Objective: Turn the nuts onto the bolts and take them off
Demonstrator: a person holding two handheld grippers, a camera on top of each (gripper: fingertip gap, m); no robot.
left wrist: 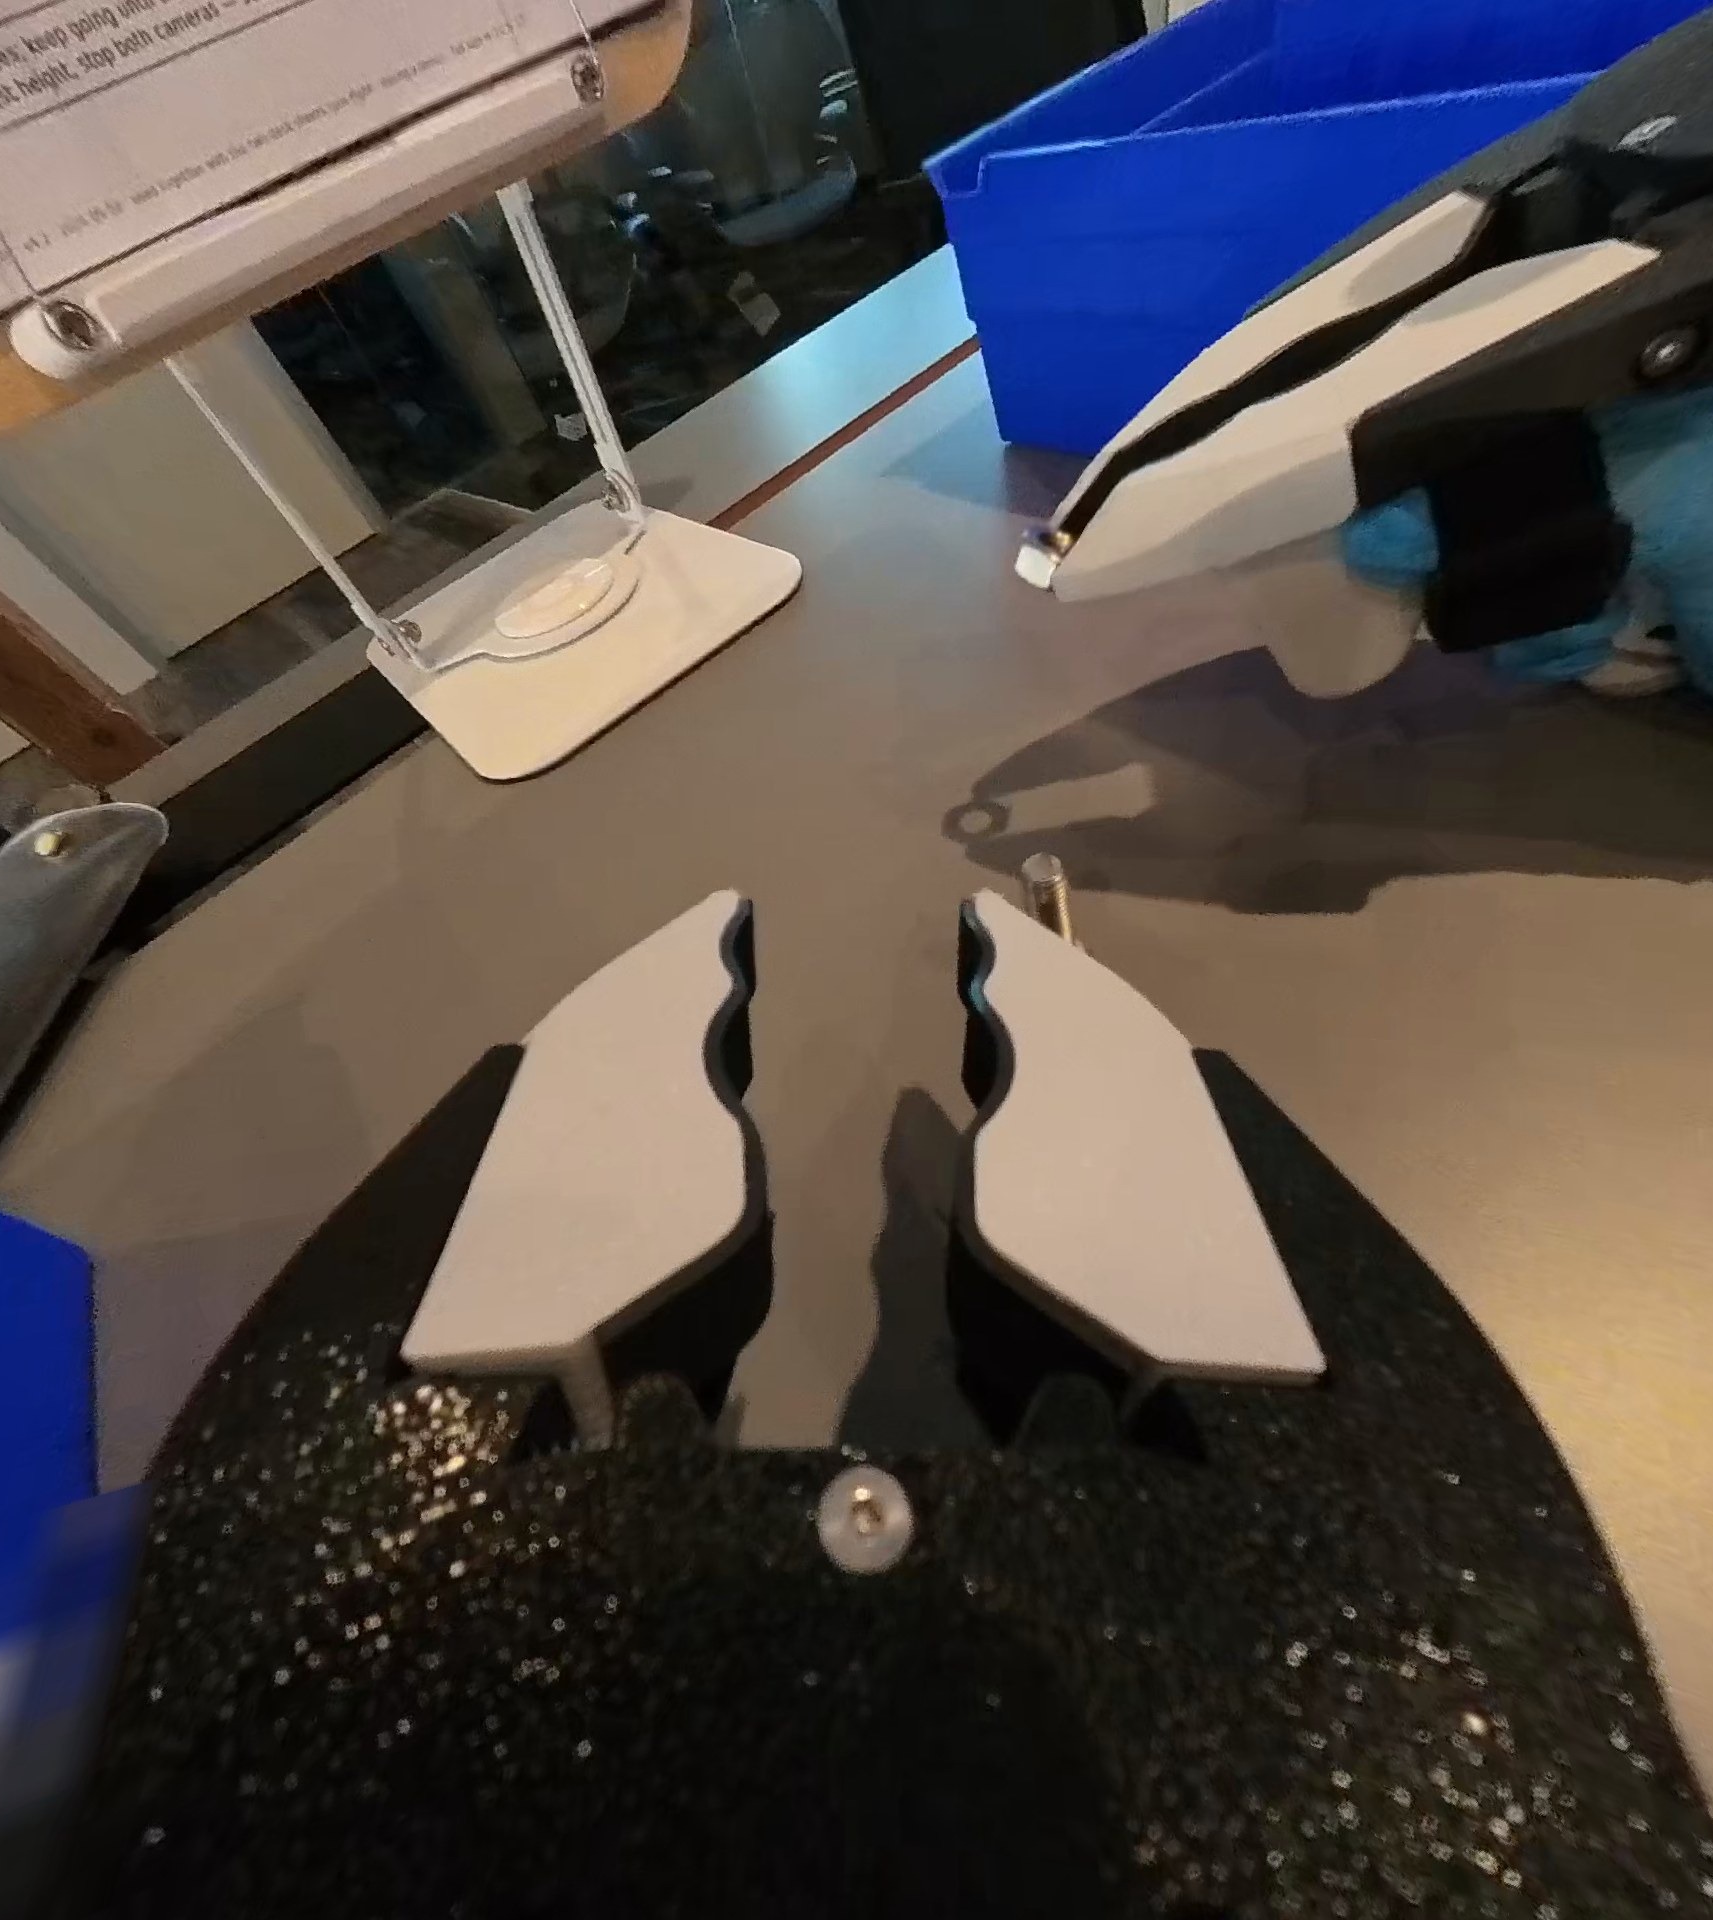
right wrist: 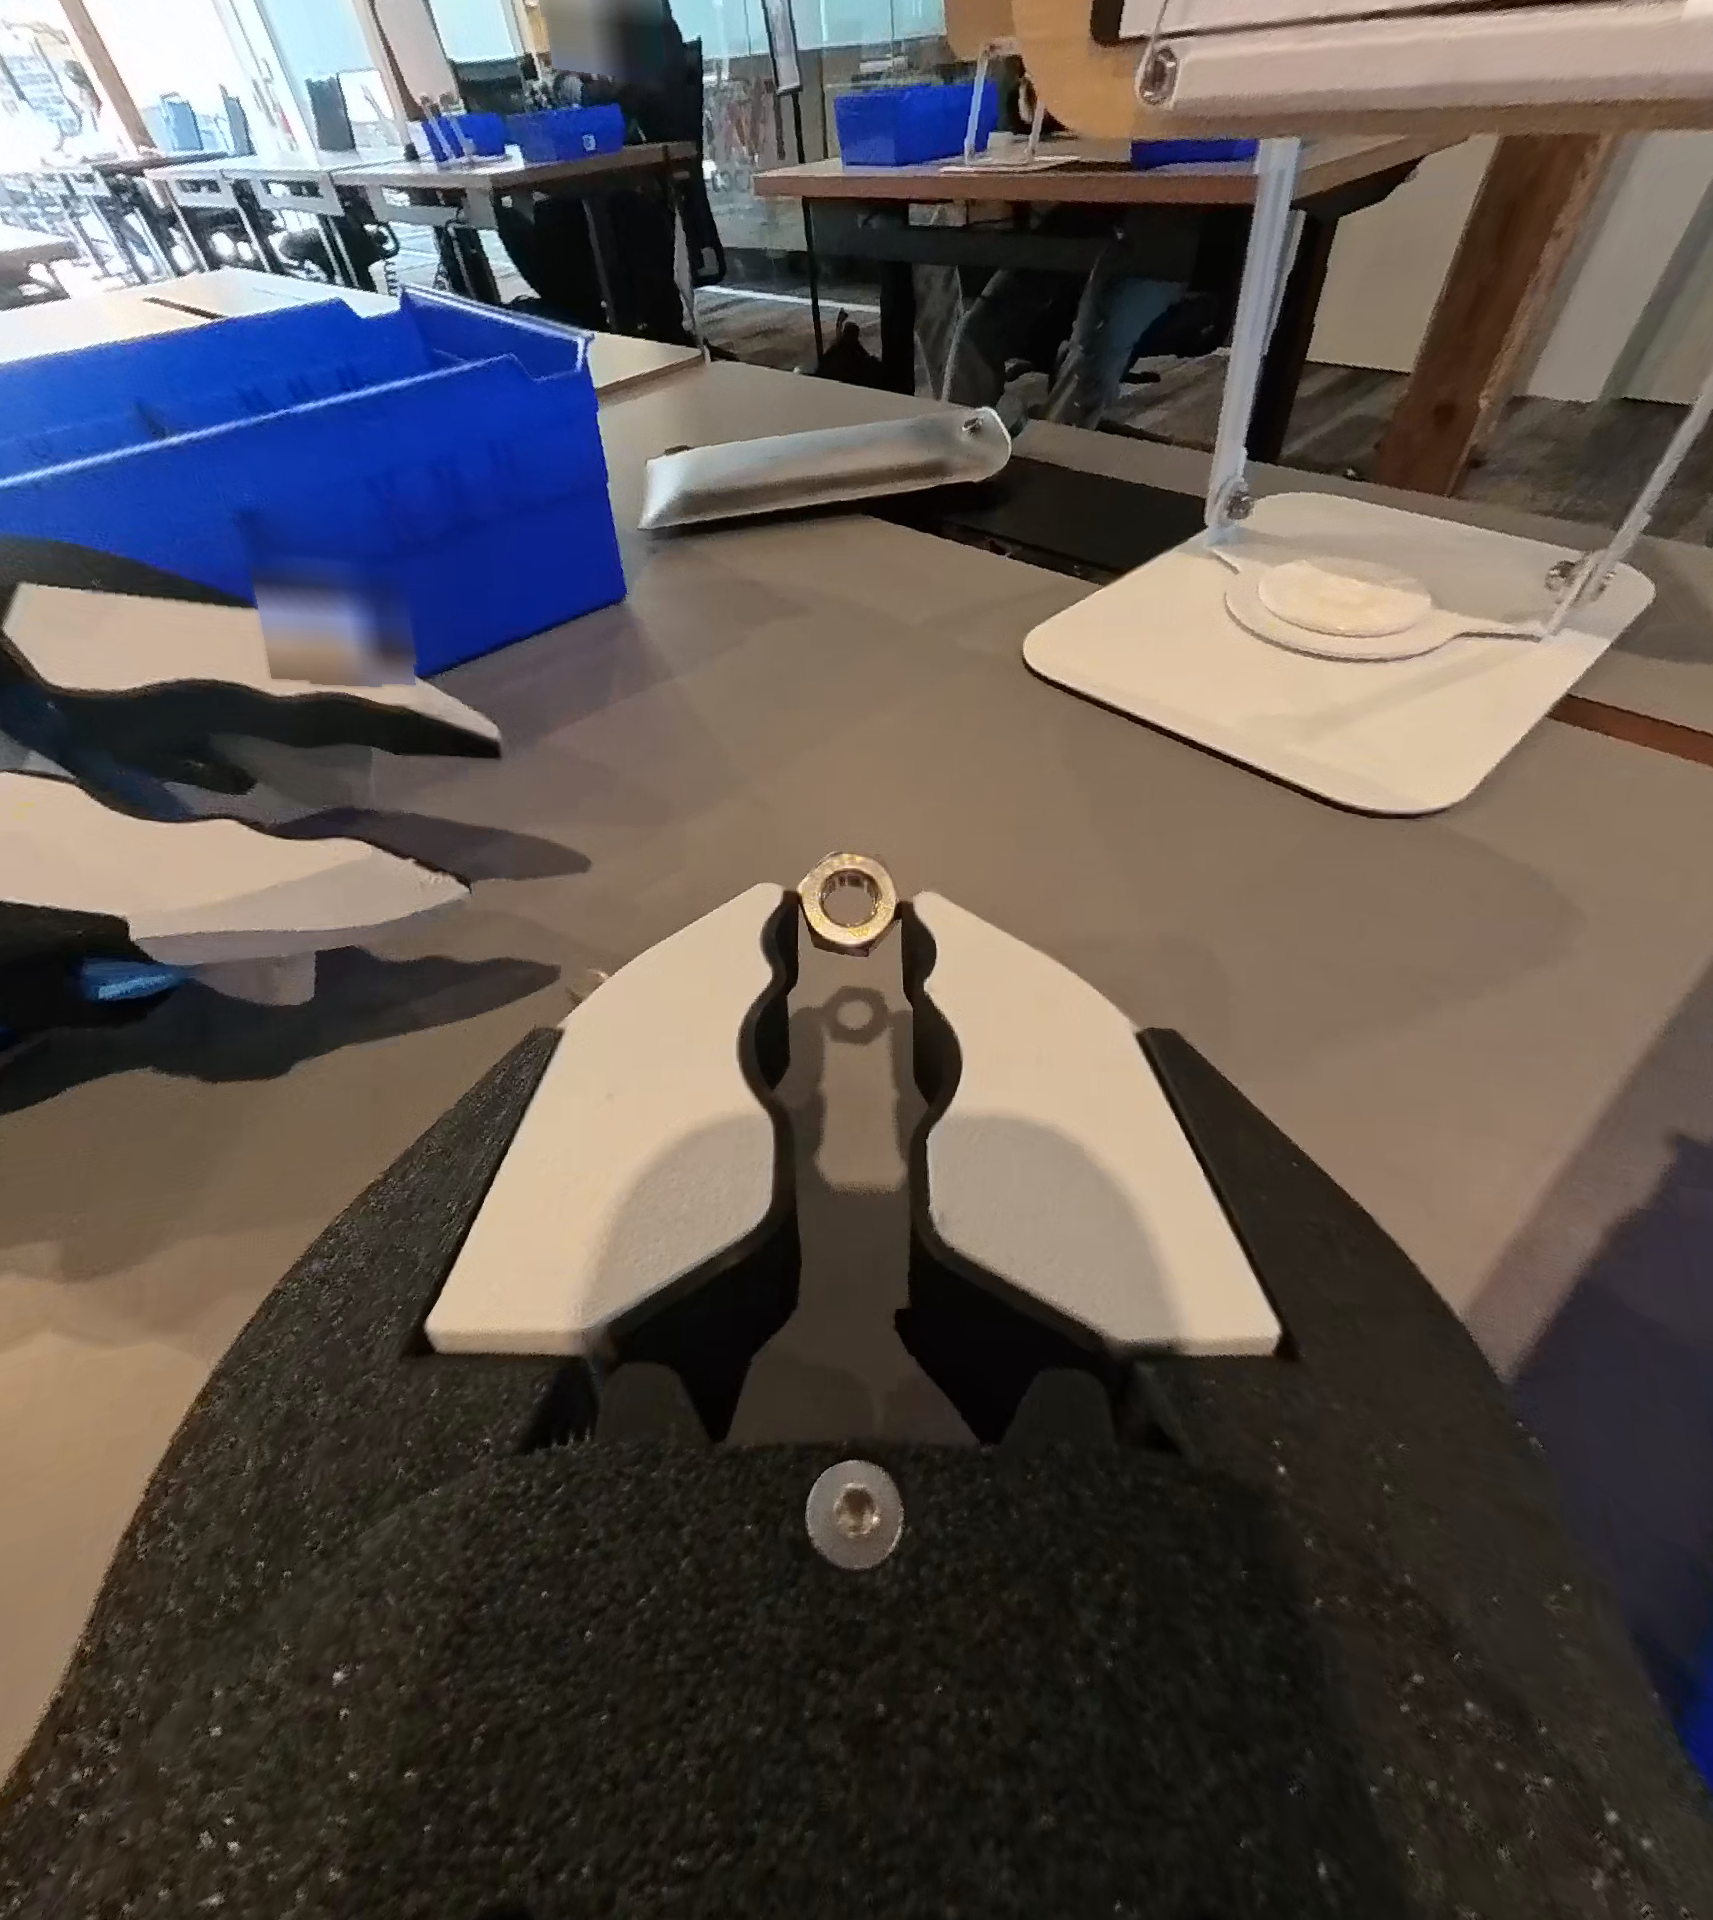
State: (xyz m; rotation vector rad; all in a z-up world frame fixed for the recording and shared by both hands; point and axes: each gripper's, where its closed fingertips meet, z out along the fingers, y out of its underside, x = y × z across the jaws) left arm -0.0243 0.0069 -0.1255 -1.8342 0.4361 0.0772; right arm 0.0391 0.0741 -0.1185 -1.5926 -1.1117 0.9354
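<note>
Two hand-held grippers over a grey table, one pinching a steel nut.

The right gripper (right wrist: 847,914) is clamped on a small hex nut (right wrist: 848,915) at its very fingertips, held above the table (right wrist: 1195,987). The left gripper (left wrist: 857,925) has its jaws apart and holds nothing; a bolt (left wrist: 1044,894) lies on the table just beyond its right fingertip. A blue bin (right wrist: 332,488) sits toward the far edge, beside a white stand base (right wrist: 1351,717). Likely risk: with so shallow a grip, the nut could slip out, or go on crooked if the bolt is not steadied.
</note>
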